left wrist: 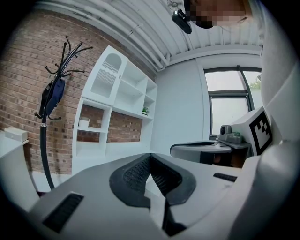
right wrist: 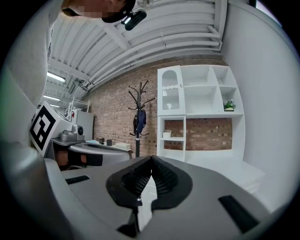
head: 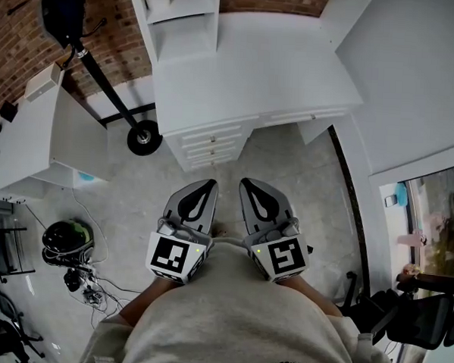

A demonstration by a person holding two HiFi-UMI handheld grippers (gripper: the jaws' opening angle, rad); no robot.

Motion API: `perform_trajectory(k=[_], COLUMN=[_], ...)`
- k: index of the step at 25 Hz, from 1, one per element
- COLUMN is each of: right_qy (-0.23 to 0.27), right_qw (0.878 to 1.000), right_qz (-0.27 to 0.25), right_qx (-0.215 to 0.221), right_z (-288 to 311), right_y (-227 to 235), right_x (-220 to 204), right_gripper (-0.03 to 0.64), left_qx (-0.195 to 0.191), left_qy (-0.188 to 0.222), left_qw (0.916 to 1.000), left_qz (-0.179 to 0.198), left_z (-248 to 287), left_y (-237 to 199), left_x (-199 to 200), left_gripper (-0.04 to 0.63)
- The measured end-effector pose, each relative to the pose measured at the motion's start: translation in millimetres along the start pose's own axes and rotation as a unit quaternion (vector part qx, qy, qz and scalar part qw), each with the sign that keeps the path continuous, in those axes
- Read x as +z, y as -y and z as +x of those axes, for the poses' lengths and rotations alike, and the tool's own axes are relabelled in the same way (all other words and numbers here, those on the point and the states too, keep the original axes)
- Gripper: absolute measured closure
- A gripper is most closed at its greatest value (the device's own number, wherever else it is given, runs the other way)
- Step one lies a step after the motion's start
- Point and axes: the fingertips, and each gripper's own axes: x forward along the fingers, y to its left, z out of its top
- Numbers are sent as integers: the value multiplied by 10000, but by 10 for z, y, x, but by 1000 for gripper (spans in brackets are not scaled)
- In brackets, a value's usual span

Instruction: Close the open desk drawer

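Head view: we see the white wooden desk's [head: 255,72] knobbed drawers [head: 210,142] looking flush, none open. Left gripper [head: 204,189] and right gripper [head: 251,189] are both closed, empty, well short of it.

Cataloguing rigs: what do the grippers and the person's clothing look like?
The left gripper and right gripper are pale grey rounded shells with black ribbed pads, each carrying a white cube with black square markers. The shirt is beige with dark lettering.

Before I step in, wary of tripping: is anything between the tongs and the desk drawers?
Nothing visible: only floor lies between the left tongs, the right tongs and the drawers. The coat stand's base sits off to the left.
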Motion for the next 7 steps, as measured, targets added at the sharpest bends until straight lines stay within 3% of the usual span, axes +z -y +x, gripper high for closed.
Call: perform_trajectory(k=[7], right_qy=[13], right_qw=[10000], right_qz=[1], right_qx=[-98], right_z=[-15], right_y=[-16], right_x=[-6], right_gripper=[588], left_qx=[-113], left_qy=[26], left_qw=[9999], left_qz=[53], left_z=[-14], left_y=[-8], left_x=[-9], left_gripper=[577])
